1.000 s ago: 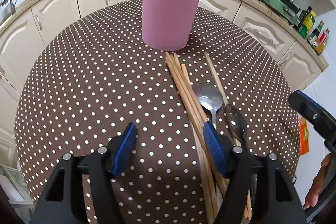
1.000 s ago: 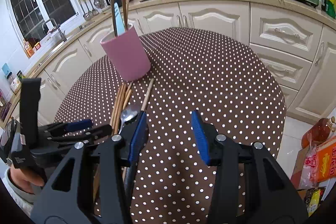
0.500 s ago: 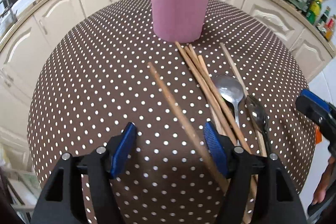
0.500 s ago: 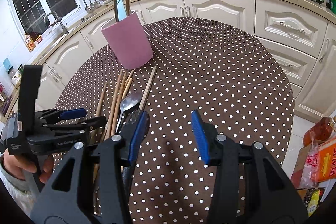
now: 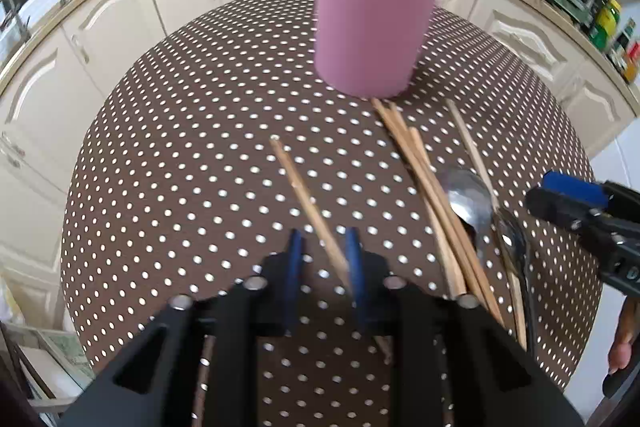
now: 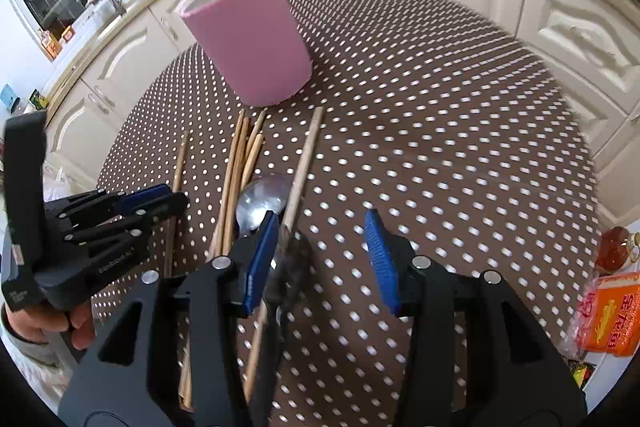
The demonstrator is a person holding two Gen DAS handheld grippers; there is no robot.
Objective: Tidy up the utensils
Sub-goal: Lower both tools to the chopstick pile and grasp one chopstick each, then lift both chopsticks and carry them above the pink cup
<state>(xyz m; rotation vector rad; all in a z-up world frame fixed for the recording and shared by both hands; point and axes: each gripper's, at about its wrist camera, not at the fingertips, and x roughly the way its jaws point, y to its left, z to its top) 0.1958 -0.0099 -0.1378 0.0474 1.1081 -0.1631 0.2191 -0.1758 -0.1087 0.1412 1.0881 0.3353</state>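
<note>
Fingers of your left gripper (image 5: 324, 259) have just been closing on one lone chopstick (image 5: 308, 205), left of the chopstick bundle (image 5: 424, 179) and spoon (image 5: 470, 195). Pink holder (image 5: 374, 23) stands beyond. Your right gripper (image 6: 320, 259) hangs open above the polka-dot table (image 6: 440, 131).

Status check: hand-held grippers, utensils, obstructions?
Left hand-held gripper just closed on one chopstick. Right hand-held gripper open over spoons. Pink holder path unobstructed.
</note>
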